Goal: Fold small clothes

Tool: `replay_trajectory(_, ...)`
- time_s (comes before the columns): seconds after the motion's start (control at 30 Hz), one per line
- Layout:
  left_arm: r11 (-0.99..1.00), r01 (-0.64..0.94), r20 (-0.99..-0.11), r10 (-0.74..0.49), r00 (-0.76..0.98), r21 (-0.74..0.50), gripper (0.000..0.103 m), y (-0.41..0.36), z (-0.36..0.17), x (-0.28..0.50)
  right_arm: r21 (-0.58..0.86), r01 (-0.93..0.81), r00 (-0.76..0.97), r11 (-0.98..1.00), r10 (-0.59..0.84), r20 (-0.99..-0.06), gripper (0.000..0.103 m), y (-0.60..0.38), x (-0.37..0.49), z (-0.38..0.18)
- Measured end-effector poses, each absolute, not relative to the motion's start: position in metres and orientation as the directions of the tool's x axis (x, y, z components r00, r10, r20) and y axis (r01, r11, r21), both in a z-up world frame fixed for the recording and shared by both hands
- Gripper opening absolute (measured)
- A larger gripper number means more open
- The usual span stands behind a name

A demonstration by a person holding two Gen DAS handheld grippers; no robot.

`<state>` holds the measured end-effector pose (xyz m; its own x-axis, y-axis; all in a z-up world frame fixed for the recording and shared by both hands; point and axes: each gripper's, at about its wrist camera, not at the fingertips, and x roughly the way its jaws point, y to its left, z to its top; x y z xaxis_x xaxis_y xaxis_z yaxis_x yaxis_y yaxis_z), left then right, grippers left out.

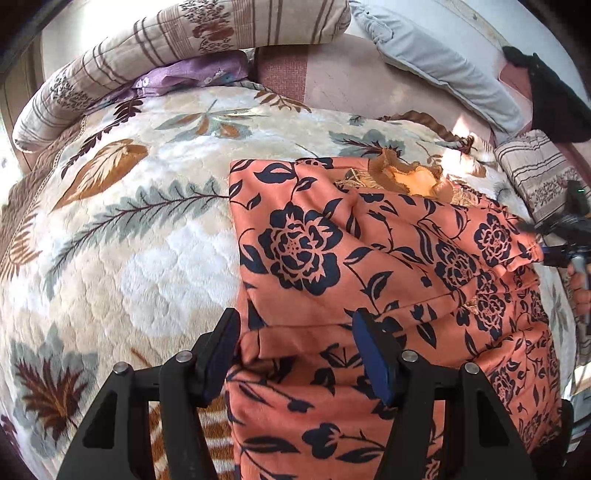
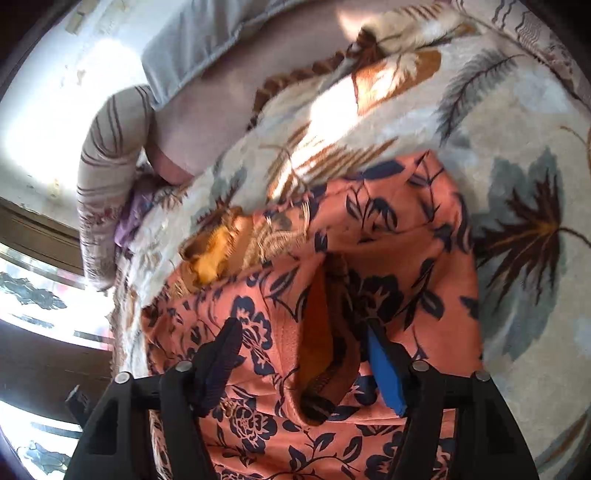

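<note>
An orange garment with dark blue flowers (image 1: 332, 258) lies on a leaf-patterned plush blanket (image 1: 129, 229), its collar with yellow lining (image 1: 417, 181) at the far end. My left gripper (image 1: 297, 343) stands open over the garment's near left part; one finger sits at a folded edge and the other rests on the cloth. In the right wrist view my right gripper (image 2: 303, 350) is open, with a sleeve cuff (image 2: 325, 354) showing orange lining loose between its fingers. From the left wrist view, the right gripper (image 1: 554, 251) sits at the end of the sleeve laid across the garment.
A striped floral pillow (image 1: 184, 33), a purple cloth (image 1: 192, 74) and a grey pillow (image 1: 443, 62) line the bed's far side. A black item (image 1: 554, 103) and striped bedding (image 1: 535, 173) lie at the right. A bright window (image 2: 37, 295) is beyond the bed.
</note>
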<state>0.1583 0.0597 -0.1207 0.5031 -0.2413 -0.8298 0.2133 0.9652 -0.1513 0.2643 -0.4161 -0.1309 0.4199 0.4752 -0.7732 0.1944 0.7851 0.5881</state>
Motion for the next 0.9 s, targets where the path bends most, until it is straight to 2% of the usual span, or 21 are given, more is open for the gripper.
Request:
replay_trajectory(0.03,0.966,0.21,-0.83,-0.24,0.503,-0.152,0.064,0.062,-0.119,0.156,0.571,0.202,0.381,0.796,0.473,-0.794,0.004,-0.407,0.27,-0.138)
replay_trajectory(0.13,0.965,0.218,-0.813,-0.245,0.528,-0.148,0.064,0.069,-0.108,0.145,0.432,0.118,0.514,0.894,0.317,-0.797,0.004,-0.385,0.253,-0.091)
replay_trajectory(0.2,0.964,0.22,-0.803,-0.248,0.542,-0.149,0.066,0.074,-0.102,0.142,0.3,0.082,0.625,0.95,0.185,-0.758,0.004,-0.375,0.234,-0.049)
replay_trajectory(0.27,0.965,0.196,-0.796,-0.254,0.549,-0.173,0.069,0.076,-0.1,0.147,0.275,0.073,0.64,0.959,0.166,-0.75,0.004,-0.378,0.228,-0.045)
replay_trajectory(0.3,0.963,0.187,-0.794,-0.266,0.547,-0.194,0.069,0.075,-0.099,0.151,0.268,0.087,0.608,0.96,0.162,-0.778,0.006,-0.382,0.231,-0.064)
replay_trajectory(0.4,0.954,0.189,-0.795,-0.3,0.527,-0.234,0.069,0.057,-0.097,0.171,0.173,0.147,0.36,0.974,0.111,-0.926,0.026,-0.399,0.252,-0.15)
replay_trajectory(0.47,0.954,0.2,-0.793,-0.296,0.532,-0.222,0.069,0.044,-0.093,0.184,0.273,0.188,0.459,0.943,0.162,-0.873,0.031,-0.417,0.233,-0.142)
replay_trajectory(0.5,0.956,0.2,-0.79,-0.291,0.54,-0.215,0.07,0.038,-0.093,0.193,0.279,0.219,0.486,0.935,0.144,-0.862,0.039,-0.422,0.227,-0.131)
replay_trajectory(0.53,0.956,0.2,-0.789,-0.289,0.543,-0.212,0.071,0.032,-0.094,0.2,0.28,0.239,0.52,0.93,0.121,-0.846,0.058,-0.427,0.221,-0.118)
replay_trajectory(0.57,0.958,0.199,-0.794,-0.282,0.539,-0.205,0.071,0.026,-0.097,0.21,0.284,0.249,0.556,0.926,0.104,-0.825,0.067,-0.431,0.217,-0.104)
replay_trajectory(0.63,0.965,0.197,-0.82,-0.252,0.513,-0.174,0.071,0.015,-0.11,0.227,0.343,0.218,0.634,0.914,0.134,-0.761,0.069,-0.434,0.216,-0.077)
replay_trajectory(0.67,0.968,0.19,-0.834,-0.237,0.498,-0.162,0.071,0.011,-0.118,0.232,0.412,0.177,0.653,0.894,0.206,-0.729,0.069,-0.433,0.22,-0.068)
replay_trajectory(0.73,0.972,0.184,-0.865,-0.217,0.453,-0.147,0.071,0.006,-0.136,0.242,0.629,0.056,0.622,0.775,0.466,-0.629,0.072,-0.426,0.242,-0.071)
replay_trajectory(0.77,0.974,0.184,-0.87,-0.205,0.448,-0.134,0.071,0.005,-0.142,0.244,0.68,0.042,0.576,0.732,0.539,-0.615,0.072,-0.421,0.256,-0.085)
replay_trajectory(0.8,0.974,0.192,-0.864,-0.2,0.463,-0.122,0.071,0.003,-0.144,0.244,0.671,0.071,0.519,0.738,0.548,-0.657,0.072,-0.418,0.274,-0.108)
replay_trajectory(0.83,0.974,0.2,-0.861,-0.194,0.47,-0.111,0.072,0.002,-0.143,0.243,0.636,0.137,0.466,0.76,0.517,-0.718,0.068,-0.42,0.293,-0.138)
replay_trajectory(0.87,0.974,0.205,-0.865,-0.187,0.465,-0.101,0.072,0.0,-0.142,0.243,0.667,0.221,0.444,0.712,0.535,-0.719,0.062,-0.433,0.302,-0.169)
replay_trajectory(0.9,0.973,0.211,-0.868,-0.185,0.461,-0.095,0.072,0.0,-0.141,0.242,0.771,0.264,0.506,0.579,0.597,-0.622,0.061,-0.45,0.302,-0.184)
